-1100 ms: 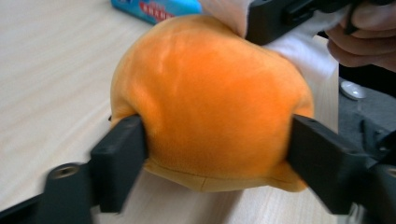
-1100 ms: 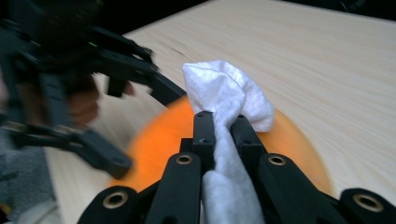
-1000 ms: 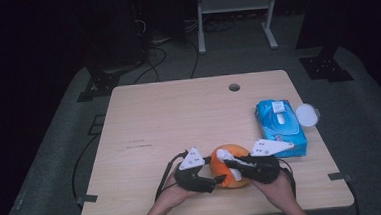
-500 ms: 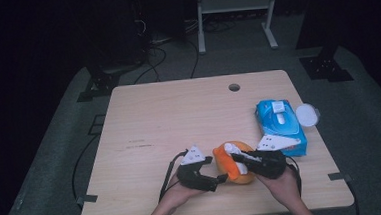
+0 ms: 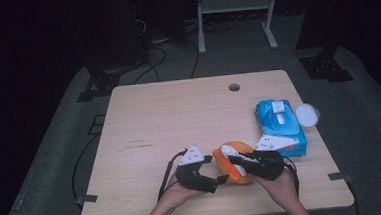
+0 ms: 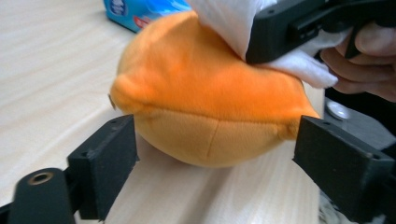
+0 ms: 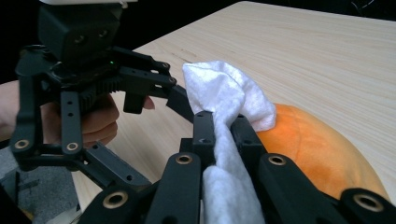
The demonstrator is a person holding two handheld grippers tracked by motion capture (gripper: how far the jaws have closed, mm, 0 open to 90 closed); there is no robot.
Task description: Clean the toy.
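Observation:
An orange plush toy (image 5: 238, 170) lies near the table's front edge. My left gripper (image 5: 213, 172) points at it from the left; its jaws have just been opening and stand wide on either side of the plush (image 6: 210, 112), so the left gripper (image 6: 215, 140) is open with the pads off the toy. My right gripper (image 5: 230, 159) comes in from the right, shut on a crumpled white wipe (image 5: 227, 150). In the right gripper view the wipe (image 7: 224, 88) sticks out past the fingertips of the right gripper (image 7: 223, 126) and rests on top of the plush (image 7: 308, 149).
A blue pack of wipes (image 5: 279, 124) lies at the table's right side, with a round white lid (image 5: 306, 114) beside it. The light wooden table (image 5: 179, 118) has a small hole (image 5: 234, 87) near its far edge. Dark stands and cables lie on the floor beyond.
The left gripper's jaws have spread apart around the orange plush. The right gripper, with the wipe, has shifted only slightly over the toy's top.

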